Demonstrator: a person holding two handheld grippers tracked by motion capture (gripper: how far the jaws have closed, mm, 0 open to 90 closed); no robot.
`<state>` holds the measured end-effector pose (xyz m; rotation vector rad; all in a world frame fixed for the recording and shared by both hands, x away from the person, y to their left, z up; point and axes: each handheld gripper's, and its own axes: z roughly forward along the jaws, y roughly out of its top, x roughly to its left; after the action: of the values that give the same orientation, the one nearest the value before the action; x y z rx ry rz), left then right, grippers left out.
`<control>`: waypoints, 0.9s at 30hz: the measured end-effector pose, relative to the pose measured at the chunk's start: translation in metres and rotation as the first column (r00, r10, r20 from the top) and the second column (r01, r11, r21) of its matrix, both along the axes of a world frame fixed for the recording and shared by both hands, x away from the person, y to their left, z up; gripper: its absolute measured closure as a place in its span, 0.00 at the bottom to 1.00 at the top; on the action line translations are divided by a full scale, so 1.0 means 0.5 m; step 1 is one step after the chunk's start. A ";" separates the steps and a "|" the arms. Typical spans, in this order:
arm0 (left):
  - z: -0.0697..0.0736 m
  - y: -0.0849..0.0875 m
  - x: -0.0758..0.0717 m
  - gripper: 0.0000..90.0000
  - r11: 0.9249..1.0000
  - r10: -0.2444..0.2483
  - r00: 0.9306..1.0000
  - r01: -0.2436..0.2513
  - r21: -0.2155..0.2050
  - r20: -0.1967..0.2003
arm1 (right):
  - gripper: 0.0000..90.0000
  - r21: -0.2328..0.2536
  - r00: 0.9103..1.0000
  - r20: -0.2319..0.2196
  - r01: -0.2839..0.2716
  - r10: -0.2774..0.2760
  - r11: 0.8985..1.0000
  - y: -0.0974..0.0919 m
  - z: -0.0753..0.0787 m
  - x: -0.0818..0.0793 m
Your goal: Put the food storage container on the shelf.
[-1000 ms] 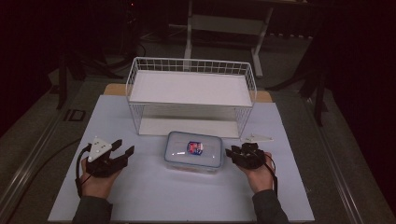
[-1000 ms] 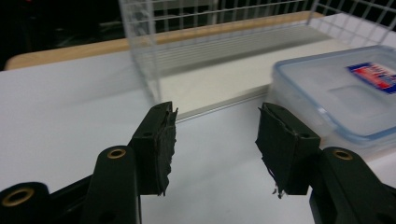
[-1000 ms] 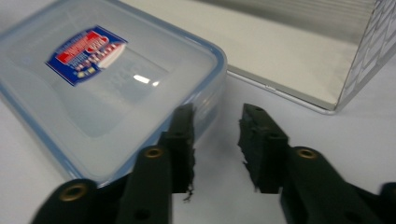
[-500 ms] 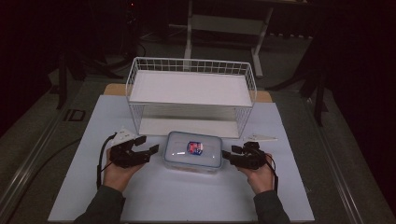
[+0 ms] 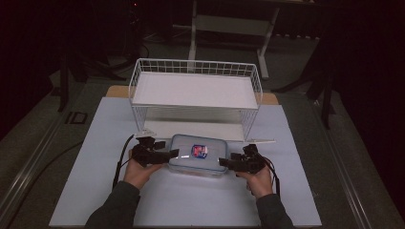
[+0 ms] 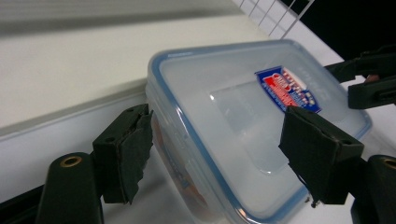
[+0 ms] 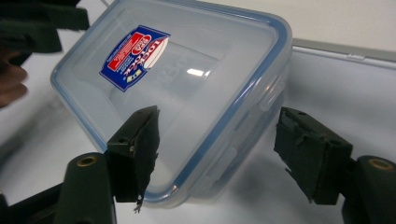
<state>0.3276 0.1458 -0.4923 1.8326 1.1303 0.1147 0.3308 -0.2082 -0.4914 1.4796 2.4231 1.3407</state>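
A clear plastic lidded container (image 5: 198,153) with a blue seal and a red-and-blue label lies on the white mat, in front of the wire shelf. My left gripper (image 5: 172,154) is at its left end and my right gripper (image 5: 223,163) at its right end. In the left gripper view the container (image 6: 243,121) has its short end between the wide-apart jaws of my left gripper (image 6: 219,156), and the pads stand clear of it. The right gripper view shows a corner of the container (image 7: 187,79) between the jaws of my right gripper (image 7: 217,154), untouched. Both pairs of jaws have just been opening.
A white wire shelf rack (image 5: 196,90) with two white boards stands just behind the container. The white mat (image 5: 95,191) covers the table, with bare room to the left, right and front. A cable (image 5: 119,162) trails from the left gripper.
My left hand has moved right across the mat to the container's left end. The right hand has stayed at the right end. Both grippers' jaws stand wider than before.
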 end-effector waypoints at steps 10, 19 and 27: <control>-0.027 -0.015 0.023 0.24 0.998 -0.028 0.993 0.022 -0.050 -0.116 | 0.30 0.082 0.997 -0.078 -0.001 0.008 0.997 0.005 -0.015 0.011; -0.044 -0.006 0.040 0.23 0.989 -0.053 0.975 0.022 -0.144 -0.215 | 0.28 0.135 0.992 -0.125 0.015 0.002 0.991 -0.003 -0.027 0.020; -0.042 -0.017 0.042 0.19 0.991 -0.045 0.973 0.015 -0.131 -0.225 | 0.24 0.185 0.981 -0.195 0.018 0.018 0.983 0.002 -0.040 0.027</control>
<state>0.3484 0.1372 -0.5134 1.7782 1.2368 -0.1866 0.3443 -0.2070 -0.5112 1.7330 2.4679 1.5271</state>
